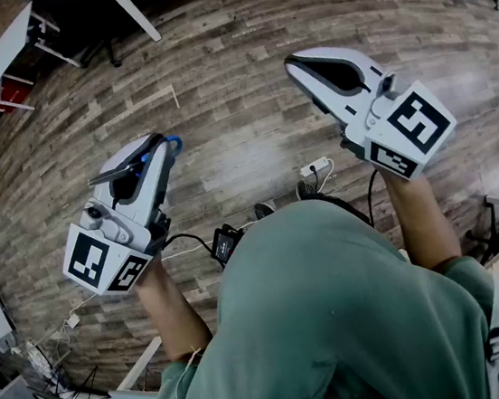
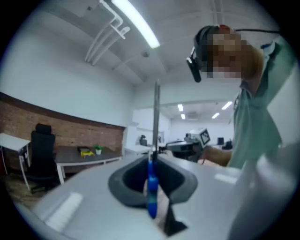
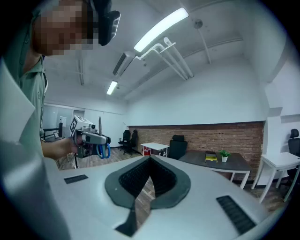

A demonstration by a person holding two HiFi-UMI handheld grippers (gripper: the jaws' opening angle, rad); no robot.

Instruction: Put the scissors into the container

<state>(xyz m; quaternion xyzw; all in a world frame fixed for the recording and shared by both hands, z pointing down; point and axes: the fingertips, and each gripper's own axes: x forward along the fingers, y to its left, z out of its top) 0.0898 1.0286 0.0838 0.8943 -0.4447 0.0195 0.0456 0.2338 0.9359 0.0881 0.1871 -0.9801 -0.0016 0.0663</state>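
My left gripper [image 1: 162, 146] is shut on a pair of scissors [image 1: 172, 144] with blue handles. In the left gripper view the thin metal blades [image 2: 156, 112] stick straight up past the jaws, and the blue handle [image 2: 152, 187] lies between the pads. The right gripper view shows that same gripper [image 3: 89, 136] from across, held up by a hand, blue loops [image 3: 104, 151] hanging below it. My right gripper [image 1: 297, 64] is held up at the right, shut with nothing in it; its pads meet at the tips [image 3: 150, 158]. No container is in view.
I stand over a wood-plank floor [image 1: 248, 121] with a power strip and cables [image 1: 315, 167] near my feet. White table legs [image 1: 135, 8] stand at the far side. A dark desk with a plant [image 3: 224, 155], a black chair [image 3: 177, 146] and a brick wall lie ahead of the right gripper.
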